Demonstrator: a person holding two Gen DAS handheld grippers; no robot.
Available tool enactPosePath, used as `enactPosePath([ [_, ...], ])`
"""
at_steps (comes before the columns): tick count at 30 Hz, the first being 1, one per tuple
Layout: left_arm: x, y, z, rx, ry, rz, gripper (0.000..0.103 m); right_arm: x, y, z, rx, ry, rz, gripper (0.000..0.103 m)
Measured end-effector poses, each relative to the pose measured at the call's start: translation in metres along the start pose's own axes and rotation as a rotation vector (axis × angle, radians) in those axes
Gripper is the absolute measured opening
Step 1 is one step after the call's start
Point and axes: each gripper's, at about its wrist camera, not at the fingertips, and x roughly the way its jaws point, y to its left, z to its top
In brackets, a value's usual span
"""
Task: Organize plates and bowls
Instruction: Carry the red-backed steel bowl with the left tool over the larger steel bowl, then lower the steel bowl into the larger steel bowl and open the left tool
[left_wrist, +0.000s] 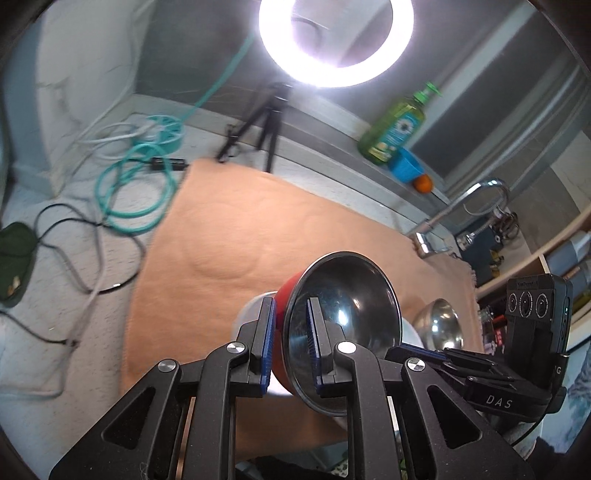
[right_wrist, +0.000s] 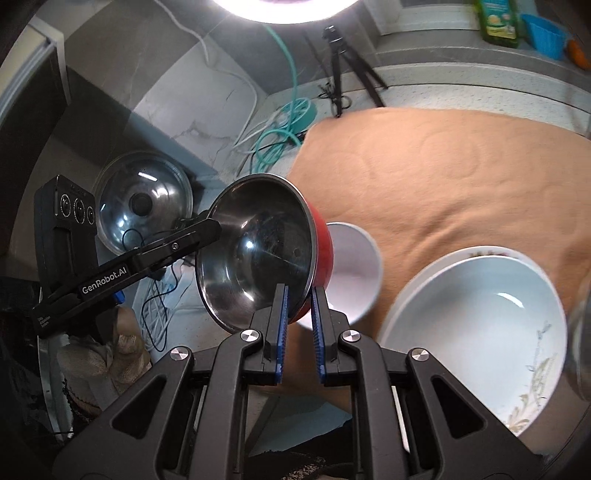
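Observation:
A red bowl with a steel inside (left_wrist: 343, 332) (right_wrist: 258, 254) is held tilted above the orange mat (left_wrist: 236, 229) (right_wrist: 443, 177). My left gripper (left_wrist: 291, 343) is shut on its rim, and my right gripper (right_wrist: 299, 325) is shut on the opposite rim. A white bowl (right_wrist: 354, 269) sits on the mat just behind the red bowl. A white plate with a floral rim (right_wrist: 480, 332) lies on the mat at the right, on top of another plate. A small steel bowl (left_wrist: 439, 325) sits at the mat's right edge.
A ring light on a tripod (left_wrist: 266, 122) stands behind the mat. Cables (left_wrist: 136, 184) lie on the counter at left. A green soap bottle (left_wrist: 395, 125), a blue tub (left_wrist: 406, 166) and a tap (left_wrist: 458, 210) are at the back right. A glass pot lid (right_wrist: 144, 206) leans at left.

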Motion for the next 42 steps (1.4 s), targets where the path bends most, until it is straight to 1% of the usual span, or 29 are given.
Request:
enactPosePath([
  [17, 0.067, -0.101, -0.003, 0.128, 0.097, -0.113, 0.014, -0.078, -0.095, -0.008, 0.128, -0.091, -0.117, 0.013],
  [30, 0.117, -0.176, -0.013, 0.225, 0.185, -0.175, 0.015, -0.141, -0.167, -0.019, 0.218, -0.163, -0.210, 0.013],
  [38, 0.146, -0.211, -0.025, 0.278, 0.251, -0.193, 0.015, -0.158, -0.202, -0.028, 0.264, -0.170, -0.259, 0.013],
  [42, 0.157, -0.221, -0.030, 0.301, 0.280, -0.192, 0.014, -0.163, -0.217, -0.032, 0.278, -0.166, -0.282, 0.013],
])
